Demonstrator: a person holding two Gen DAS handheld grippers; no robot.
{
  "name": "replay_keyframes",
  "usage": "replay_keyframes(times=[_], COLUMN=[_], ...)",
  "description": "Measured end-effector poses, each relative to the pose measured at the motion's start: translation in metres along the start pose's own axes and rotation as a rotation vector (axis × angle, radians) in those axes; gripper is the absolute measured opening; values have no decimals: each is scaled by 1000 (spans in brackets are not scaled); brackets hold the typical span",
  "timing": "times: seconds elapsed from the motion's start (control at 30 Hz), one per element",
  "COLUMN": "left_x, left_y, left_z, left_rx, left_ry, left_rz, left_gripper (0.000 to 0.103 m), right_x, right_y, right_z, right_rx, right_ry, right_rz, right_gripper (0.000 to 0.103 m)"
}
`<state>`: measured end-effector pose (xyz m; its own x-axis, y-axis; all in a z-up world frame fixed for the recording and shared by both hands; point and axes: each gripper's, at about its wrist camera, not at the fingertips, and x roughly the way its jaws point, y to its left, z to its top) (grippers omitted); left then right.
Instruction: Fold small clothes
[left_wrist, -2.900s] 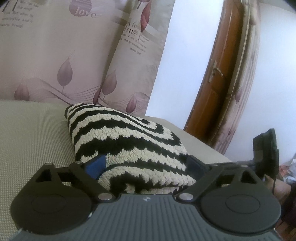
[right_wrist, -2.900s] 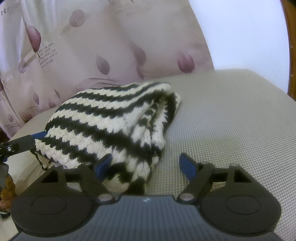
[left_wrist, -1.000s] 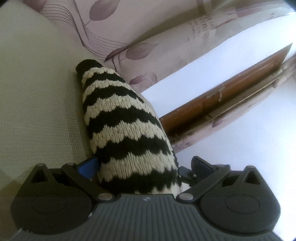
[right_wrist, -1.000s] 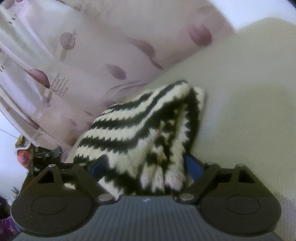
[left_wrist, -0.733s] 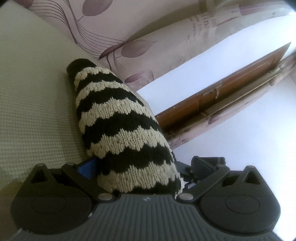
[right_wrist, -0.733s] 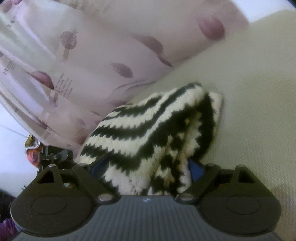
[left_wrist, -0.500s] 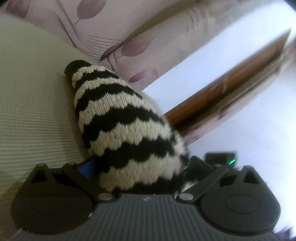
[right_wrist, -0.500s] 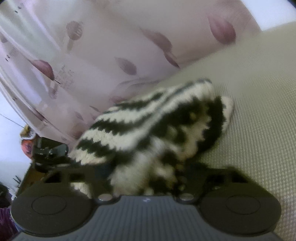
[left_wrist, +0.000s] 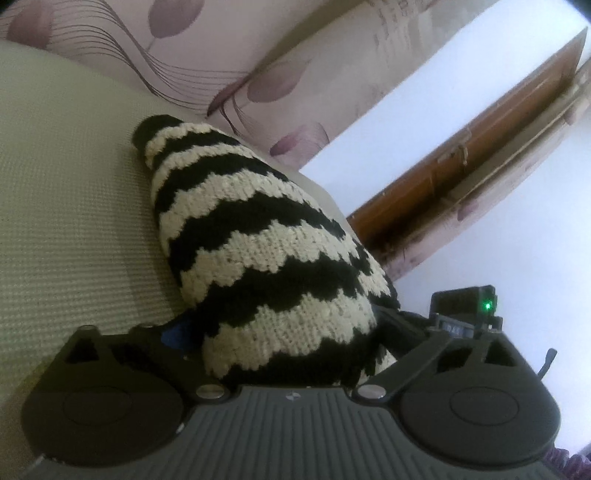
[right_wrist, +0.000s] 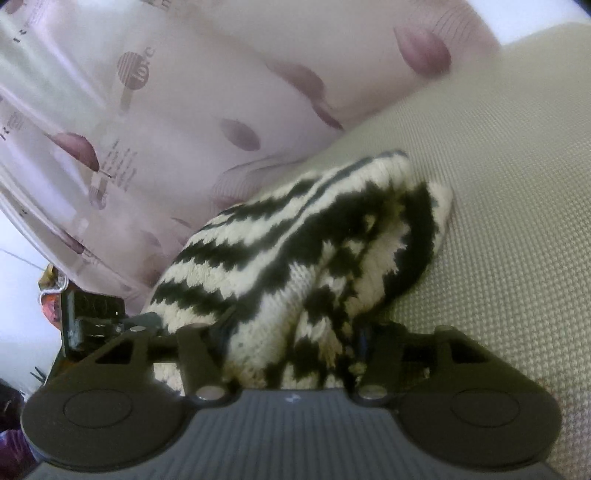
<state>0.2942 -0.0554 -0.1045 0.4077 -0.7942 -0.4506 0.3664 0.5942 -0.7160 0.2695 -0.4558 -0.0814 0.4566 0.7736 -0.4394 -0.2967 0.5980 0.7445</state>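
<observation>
Now both grippers, left and right, clenched on striped knit; right fingers closed since earlier

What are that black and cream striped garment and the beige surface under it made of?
The black and cream striped garment looks like chunky knitted yarn, perhaps wool or acrylic: individual stitches and fuzzy wavy stripe edges show. The beige surface seems a coarse woven fabric with a matte finish; a fine regular grid texture covers it.
</observation>
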Motion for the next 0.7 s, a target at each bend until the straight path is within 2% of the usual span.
replay_keyframes(times=[0.1,0.13,0.17,0.27,0.4,0.7], left_x=[6,7,7,3,-5,-45], left_y=[-4,-6,-8,-18,-43,-73], left_z=[0,-1,-3,-7,-13,-24], left_rx=[22,31,47,99,176,214], left_ry=[-4,-16,-26,-42,-65,-108], left_rz=[24,38,63,136,212,255], left_gripper=[100,96,85,76,70,69], right_x=[4,6,7,5,-1,-17], right_y=[3,6,9,15,26,70], right_z=[-1,-2,-3,-7,-14,-28], right_rx=[-1,-19,-35,-66,-57,-57], right_ry=[-14,-19,-23,-45,-97,-171], right_rz=[-12,-21,-30,-54,-59,-38], right_gripper=[61,60,52,44,41,40])
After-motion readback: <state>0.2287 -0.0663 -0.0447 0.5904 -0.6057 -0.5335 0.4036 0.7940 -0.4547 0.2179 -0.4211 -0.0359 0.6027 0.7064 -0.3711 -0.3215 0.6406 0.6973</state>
